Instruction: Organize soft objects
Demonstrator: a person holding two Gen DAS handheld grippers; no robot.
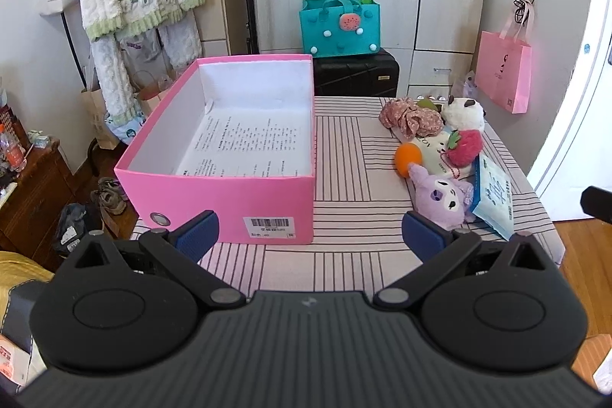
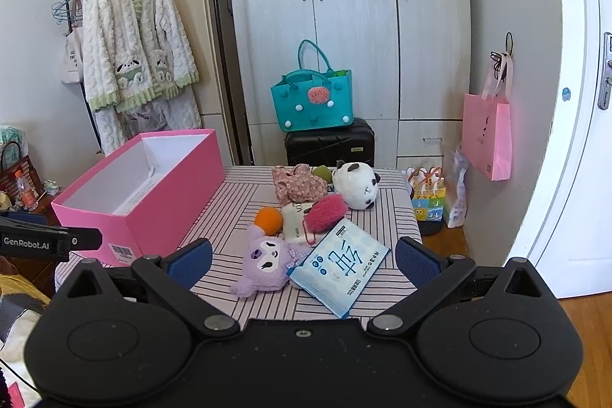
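A green thing [image 2: 320,172] is mostly hidden behind the floral fabric bundle [image 2: 297,183], so I cannot tell what it is. One pink box [image 1: 244,155] stands open on the striped desk [image 1: 344,186], holding only a printed sheet [image 1: 248,148]. Beside it lies a cluster: one purple plush [image 2: 267,264], one panda plush [image 2: 355,184], one orange ball [image 2: 267,220], one pink strawberry plush [image 2: 325,213], one blue tissue packet [image 2: 340,268]. The left claw [image 1: 310,236] and right claw [image 2: 302,260] both hang spread apart, gripping nothing. A wardrobe [image 2: 344,25] and teal bag [image 2: 311,106] stand behind.
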